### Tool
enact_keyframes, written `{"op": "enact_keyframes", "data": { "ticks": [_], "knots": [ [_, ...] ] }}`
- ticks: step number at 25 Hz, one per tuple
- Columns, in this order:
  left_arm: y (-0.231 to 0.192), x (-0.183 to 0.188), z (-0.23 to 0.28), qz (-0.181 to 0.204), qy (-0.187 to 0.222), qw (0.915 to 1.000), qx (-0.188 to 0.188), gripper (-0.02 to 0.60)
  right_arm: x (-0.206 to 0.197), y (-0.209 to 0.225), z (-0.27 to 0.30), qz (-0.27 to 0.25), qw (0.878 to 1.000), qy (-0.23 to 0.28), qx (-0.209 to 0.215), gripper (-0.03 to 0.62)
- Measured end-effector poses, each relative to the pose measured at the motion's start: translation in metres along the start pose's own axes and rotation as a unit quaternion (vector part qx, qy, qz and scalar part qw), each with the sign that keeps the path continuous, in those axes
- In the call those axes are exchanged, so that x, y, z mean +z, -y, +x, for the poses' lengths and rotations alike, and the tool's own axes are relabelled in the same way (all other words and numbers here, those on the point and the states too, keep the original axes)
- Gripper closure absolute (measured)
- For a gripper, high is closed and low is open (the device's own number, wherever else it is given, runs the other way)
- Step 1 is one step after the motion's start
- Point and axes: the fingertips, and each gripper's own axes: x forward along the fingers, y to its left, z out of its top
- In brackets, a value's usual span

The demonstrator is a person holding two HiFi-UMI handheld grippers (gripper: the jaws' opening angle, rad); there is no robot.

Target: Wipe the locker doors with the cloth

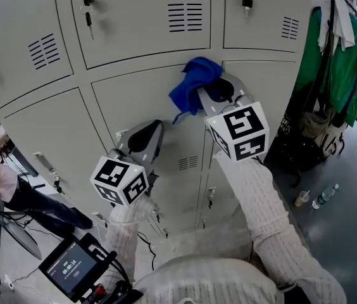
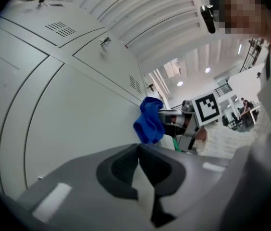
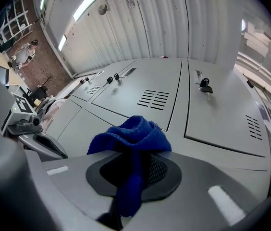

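Head view: right gripper holds a bunched blue cloth against a grey locker door, with left gripper lower and to its left. Left gripper view: jaws pressed together, nothing between them. Right gripper view: jaws clamped on the cloth, which bulges above them.

My head view looks forward and steeply down, close to the locker doors. The left gripper view sits low behind its jaws, aimed along the doors toward the right gripper and the blue cloth. The right gripper view faces the doors from very near, tilted slightly upward. All 3 views share the blue cloth and the door behind it.
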Motion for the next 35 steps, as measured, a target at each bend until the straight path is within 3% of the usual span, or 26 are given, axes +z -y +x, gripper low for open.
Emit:
{"op": "enact_keyframes", "data": {
  "ticks": [7,17,35],
  "knots": [
    [-0.008,0.012,-0.002,0.003,0.014,0.9999,0.009,0.581,0.001,0.003,0.002,0.015,1.000,0.023,0.003,0.542],
    [-0.003,-0.004,-0.004,-0.003,0.000,1.0000,0.002,0.581,-0.007,-0.002,-0.001,0.036,0.999,0.034,-0.008,0.542],
    [0.010,-0.067,-0.017,-0.047,-0.071,0.9964,-0.003,0.581,-0.091,-0.051,-0.023,0.083,0.995,-0.046,0.009,0.542]
  ]
}}
